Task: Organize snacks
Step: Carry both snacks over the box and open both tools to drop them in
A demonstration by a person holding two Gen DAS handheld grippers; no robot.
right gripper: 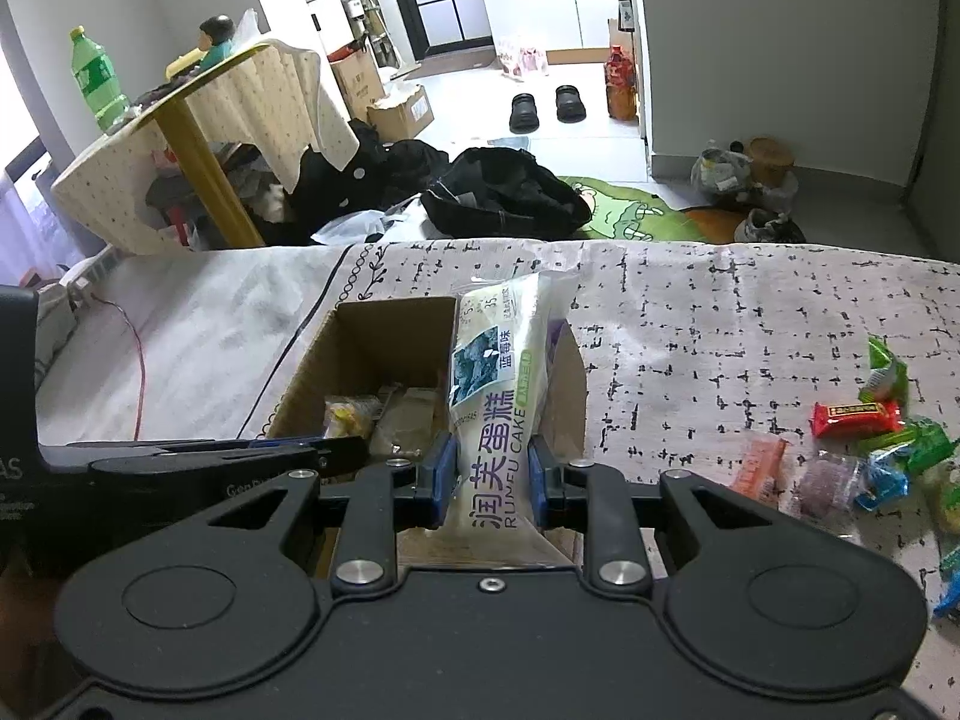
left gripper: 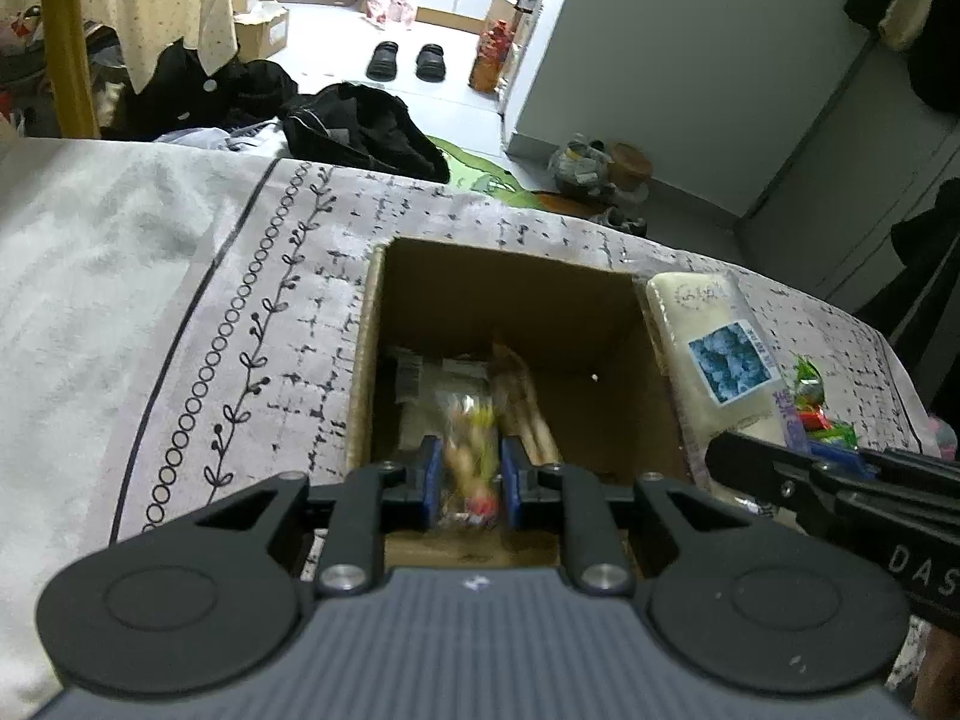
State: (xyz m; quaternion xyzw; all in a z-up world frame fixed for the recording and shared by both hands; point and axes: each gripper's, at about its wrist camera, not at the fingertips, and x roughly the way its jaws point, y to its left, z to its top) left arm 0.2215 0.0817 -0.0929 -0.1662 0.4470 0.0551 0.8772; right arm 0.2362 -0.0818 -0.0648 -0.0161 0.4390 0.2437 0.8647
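An open cardboard box stands on the patterned cloth and holds several snack packs. My left gripper is shut on a clear snack pack with yellow contents, over the box's near edge. My right gripper is shut on a white RUNFU CAKE pack and holds it upright at the box's right side. The cake pack also shows in the left wrist view, right of the box. The left gripper's arm shows in the right wrist view, reaching over the box.
Several loose wrapped candies lie on the cloth to the right. They also show in the left wrist view. A white towel covers the left. Beyond the bed edge are black clothes and a yellow-legged table.
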